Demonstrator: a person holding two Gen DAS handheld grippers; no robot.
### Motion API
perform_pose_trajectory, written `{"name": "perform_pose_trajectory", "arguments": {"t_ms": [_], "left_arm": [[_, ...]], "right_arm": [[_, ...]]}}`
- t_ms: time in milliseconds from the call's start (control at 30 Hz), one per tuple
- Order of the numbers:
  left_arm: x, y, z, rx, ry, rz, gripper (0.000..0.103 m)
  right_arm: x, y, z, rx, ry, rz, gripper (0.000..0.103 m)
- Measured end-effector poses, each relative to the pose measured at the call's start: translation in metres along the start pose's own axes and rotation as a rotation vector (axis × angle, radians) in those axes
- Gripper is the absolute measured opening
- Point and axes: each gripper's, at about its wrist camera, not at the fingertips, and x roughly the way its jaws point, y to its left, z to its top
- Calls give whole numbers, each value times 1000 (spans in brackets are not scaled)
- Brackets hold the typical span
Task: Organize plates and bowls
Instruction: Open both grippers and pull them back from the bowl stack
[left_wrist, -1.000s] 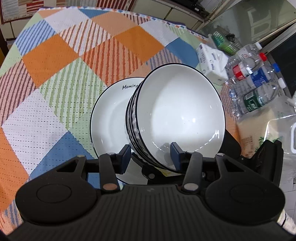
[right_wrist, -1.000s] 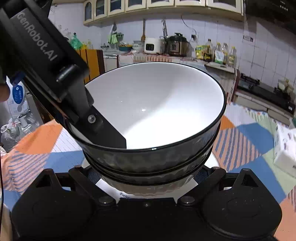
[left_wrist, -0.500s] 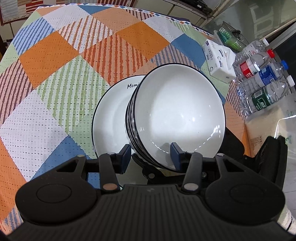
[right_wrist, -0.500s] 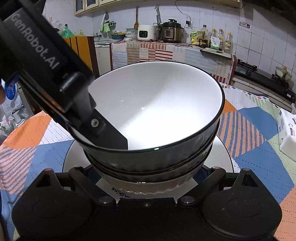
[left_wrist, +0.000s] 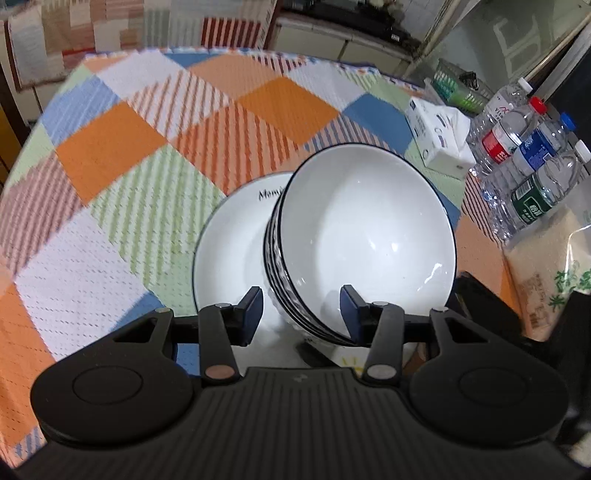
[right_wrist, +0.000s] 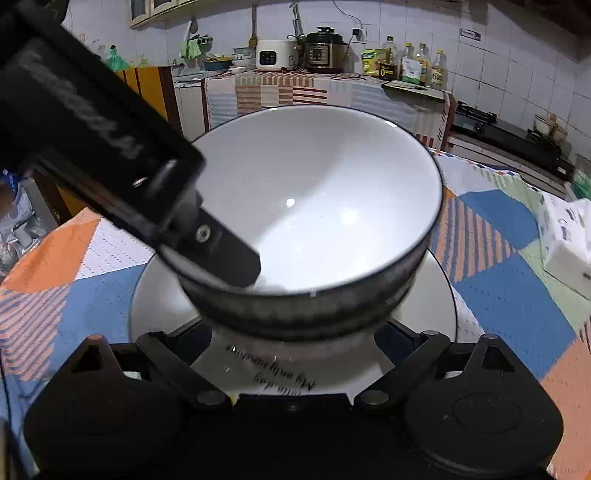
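A stack of nested white bowls (left_wrist: 365, 229) with black rims hangs just over a white lettered plate (left_wrist: 229, 251) on the table. Whether its foot touches the plate is hidden. My left gripper (left_wrist: 303, 306) is shut on the stack's near wall, one finger outside and one inside the top bowl. In the right wrist view the bowl stack (right_wrist: 314, 206) fills the middle, with the left gripper's inner finger (right_wrist: 229, 254) in it. My right gripper (right_wrist: 295, 332) clasps the stack's base from both sides above the plate (right_wrist: 155, 306); its pads are mostly hidden under the bowls.
A checkered tablecloth (left_wrist: 147, 147) covers the round table. At its right edge lie a tissue box (left_wrist: 439, 136), several water bottles (left_wrist: 528, 155) and a bag of rice (left_wrist: 546, 273). A kitchen counter with cookers (right_wrist: 295, 55) stands behind.
Both hands tipped a little with the stack still gripped. In the right wrist view the bowls sit higher and much more of the plate shows beneath them.
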Motion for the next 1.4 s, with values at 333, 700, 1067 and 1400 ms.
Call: {"name": "perform_pose_trajectory", "arguments": {"t_ms": [333, 700, 1067, 1400], "left_arm": [[-37, -1, -6, -17, -45, 1, 48], [-114, -19, -23, 74, -140, 73, 52], [-158, -25, -55, 129, -175, 140, 61], [-179, -28, -87, 133, -270, 234, 78]], "right_arm": [[-60, 11, -7, 29, -75, -35, 97], [-118, 22, 17, 18, -127, -110, 97], [-165, 26, 20, 117, -109, -119, 97], [-189, 37, 22, 186, -109, -173, 97]]}}
